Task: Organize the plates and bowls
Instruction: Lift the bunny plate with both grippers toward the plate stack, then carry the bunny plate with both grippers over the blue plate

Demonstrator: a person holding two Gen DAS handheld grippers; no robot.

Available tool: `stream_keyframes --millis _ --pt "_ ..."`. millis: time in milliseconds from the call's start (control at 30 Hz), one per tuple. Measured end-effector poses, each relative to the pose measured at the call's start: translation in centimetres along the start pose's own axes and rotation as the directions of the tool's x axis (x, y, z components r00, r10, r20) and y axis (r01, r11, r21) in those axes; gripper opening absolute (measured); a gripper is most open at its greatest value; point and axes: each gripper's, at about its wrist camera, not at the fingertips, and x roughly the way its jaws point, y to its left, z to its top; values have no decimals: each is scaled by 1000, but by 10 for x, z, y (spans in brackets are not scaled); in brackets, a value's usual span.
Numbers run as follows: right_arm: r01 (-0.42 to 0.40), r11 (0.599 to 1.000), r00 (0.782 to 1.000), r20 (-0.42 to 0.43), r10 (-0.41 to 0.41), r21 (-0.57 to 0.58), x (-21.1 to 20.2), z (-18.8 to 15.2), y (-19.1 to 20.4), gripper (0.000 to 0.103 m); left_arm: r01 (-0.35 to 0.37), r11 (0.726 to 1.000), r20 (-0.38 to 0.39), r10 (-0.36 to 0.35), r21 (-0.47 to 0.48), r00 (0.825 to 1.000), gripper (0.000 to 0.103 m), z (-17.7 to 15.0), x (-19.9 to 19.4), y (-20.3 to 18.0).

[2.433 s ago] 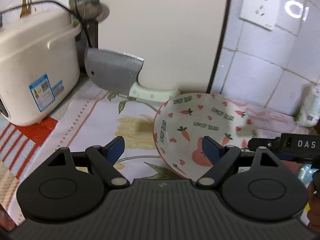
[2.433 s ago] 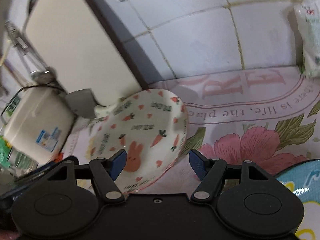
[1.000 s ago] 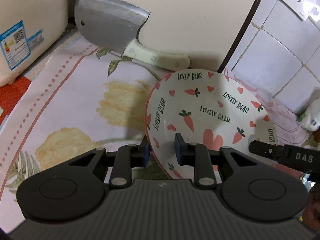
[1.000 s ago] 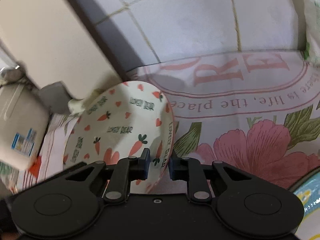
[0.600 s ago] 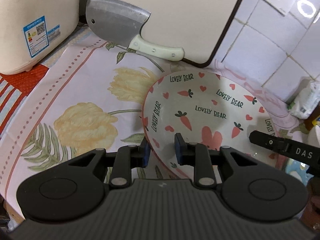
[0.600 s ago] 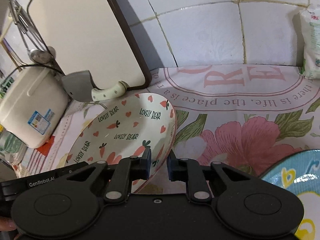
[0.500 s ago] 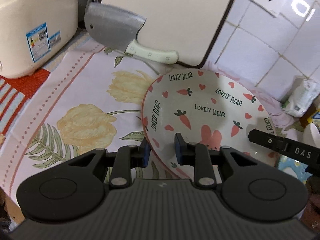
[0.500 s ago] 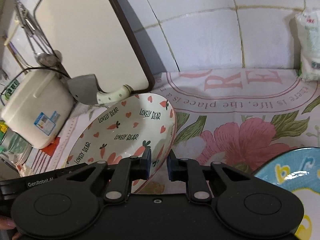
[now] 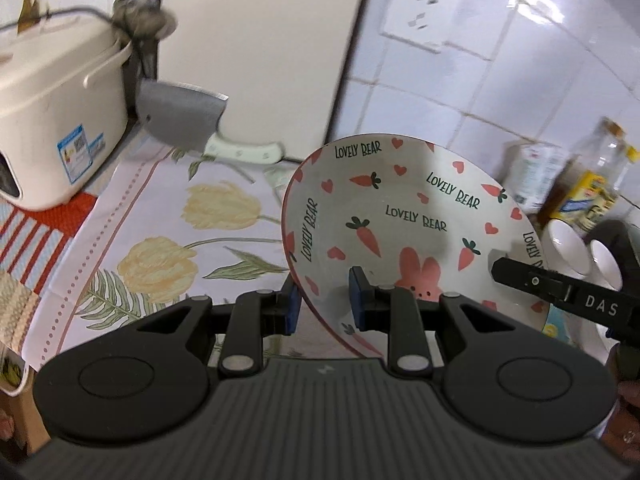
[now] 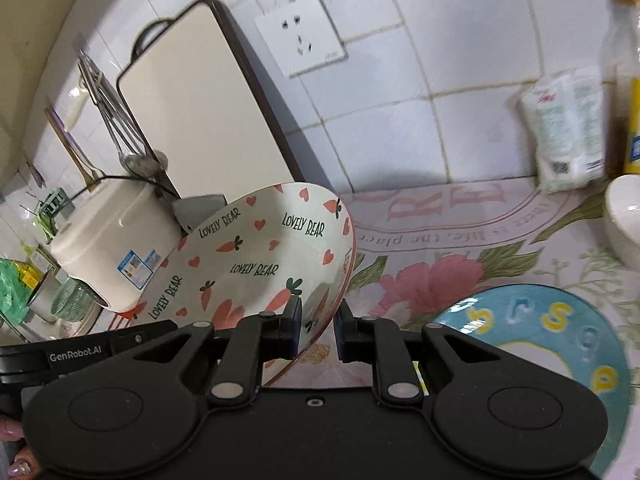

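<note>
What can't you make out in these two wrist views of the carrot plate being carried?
- Carrot plate: underside hidden in both views; near rim covered by the left gripper and right gripper.
- Blue plate: cut off by the right view's edge and gripper body.
- White bowl: mostly cut off at the right edge.
- Cleaver: blurred; its blade partly behind the rice cooker.
- Bottle label: too blurred to read.

Counter things by the tiled wall

A steel cleaver with cream handle leans on the tall cream cutting board; a cream rice cooker stands beside them.
</note>
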Motion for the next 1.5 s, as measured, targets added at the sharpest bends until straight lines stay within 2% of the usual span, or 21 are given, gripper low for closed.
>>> stream_keyframes --millis 233,567,800,1167,1500 --pt "16 999 999 42 -17 38 -54 -10 -13 22 27 998 9 -28 58 1000 23 -13 -26 -37" --pt "41 997 998 40 -44 72 -89 -33 -43 22 38 992 -26 -35 124 999 23 -28 -34 -85" --pt "65 991 997 41 -70 113 -107 -47 -68 22 67 987 -63 -58 145 996 23 -39 -24 -107" --pt "128 972 991 3 -131 194 -105 -70 -107 23 105 981 -164 -78 164 983 23 -57 13 -135" --pt "192 951 981 -59 -183 243 -92 -81 -124 23 112 984 -243 -76 141 967 23 -69 49 -139"
